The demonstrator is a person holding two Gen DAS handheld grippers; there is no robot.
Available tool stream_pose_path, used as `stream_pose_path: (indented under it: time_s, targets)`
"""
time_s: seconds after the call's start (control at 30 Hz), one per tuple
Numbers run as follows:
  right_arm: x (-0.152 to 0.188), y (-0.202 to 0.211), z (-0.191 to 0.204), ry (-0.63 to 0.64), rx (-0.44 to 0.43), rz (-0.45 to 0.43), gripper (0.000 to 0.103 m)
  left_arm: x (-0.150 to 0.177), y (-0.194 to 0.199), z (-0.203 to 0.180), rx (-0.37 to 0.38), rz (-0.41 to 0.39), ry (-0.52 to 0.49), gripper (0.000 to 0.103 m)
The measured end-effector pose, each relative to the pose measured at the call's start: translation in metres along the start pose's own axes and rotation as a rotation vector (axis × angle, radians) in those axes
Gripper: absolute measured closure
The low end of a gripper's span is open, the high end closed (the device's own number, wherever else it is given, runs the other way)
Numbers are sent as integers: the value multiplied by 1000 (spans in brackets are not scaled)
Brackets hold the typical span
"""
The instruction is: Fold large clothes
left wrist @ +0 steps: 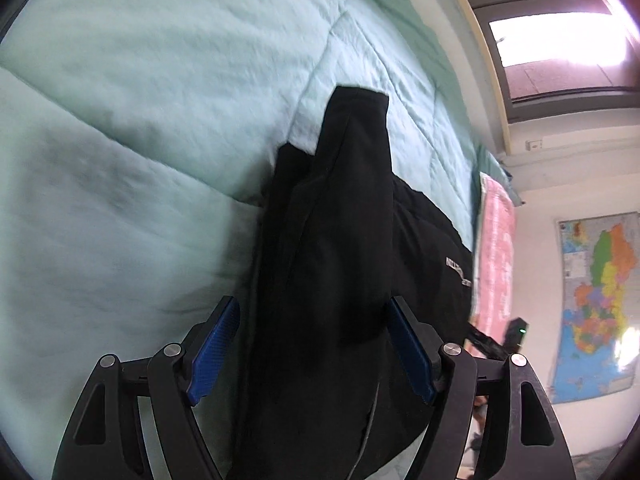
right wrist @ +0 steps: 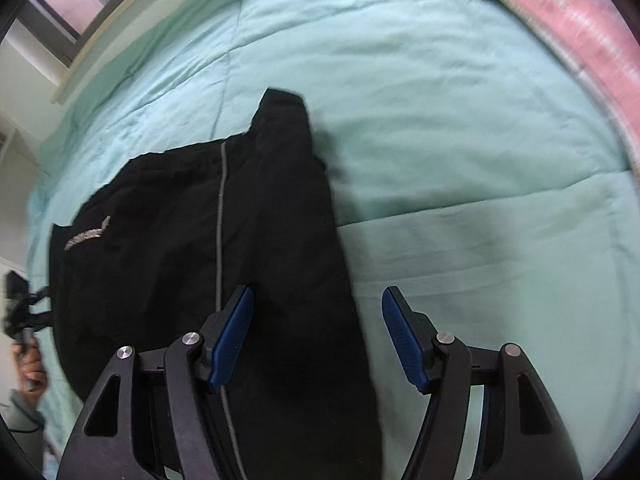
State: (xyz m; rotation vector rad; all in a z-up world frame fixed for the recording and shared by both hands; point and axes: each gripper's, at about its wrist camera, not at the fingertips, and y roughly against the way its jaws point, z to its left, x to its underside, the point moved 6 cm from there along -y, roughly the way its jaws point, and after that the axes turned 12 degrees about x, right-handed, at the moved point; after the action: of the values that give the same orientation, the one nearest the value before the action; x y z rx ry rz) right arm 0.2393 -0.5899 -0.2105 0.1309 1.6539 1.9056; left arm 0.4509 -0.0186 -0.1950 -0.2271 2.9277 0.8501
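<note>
A black jacket (left wrist: 336, 248) lies on a mint-green quilt (left wrist: 140, 120), with a sleeve folded up over its body. It has a small grey logo (left wrist: 458, 272). In the right wrist view the jacket (right wrist: 192, 240) shows a grey piping line and the logo (right wrist: 86, 236). My left gripper (left wrist: 314, 344) is open, its blue pads either side of the jacket's lower part, above it. My right gripper (right wrist: 318, 336) is open, hovering over the jacket's right edge, one pad over the black cloth, the other over the quilt (right wrist: 480, 160).
A pink blanket (left wrist: 496, 248) lies along the bed's edge, also in the right wrist view (right wrist: 568, 20). A window (left wrist: 560, 32) and a wall map (left wrist: 596, 300) stand beyond the bed. The other gripper and hand show at the left (right wrist: 24, 328).
</note>
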Motion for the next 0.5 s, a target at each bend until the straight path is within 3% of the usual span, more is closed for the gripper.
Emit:
stream_pose_path:
  time_s: [0.1,0.23,0.4,0.47,0.5]
  targets:
    - [0,-13,5,-18,-86,37,33,2,-15,3,25,30,12,26]
    - [1,-36,4,-60,-133,80,22,6,-42,10,22,82,37,26]
    - [4,-56,-6,-174,-254,124,17,6,-57,7,26,82,37,25]
    - [7,-50,-4,-168,-276,129,22,7,-57,4,29,84,24,25]
    - [7,-45,3,-140,-303,131,36,8,-55,0,32,86,14,27]
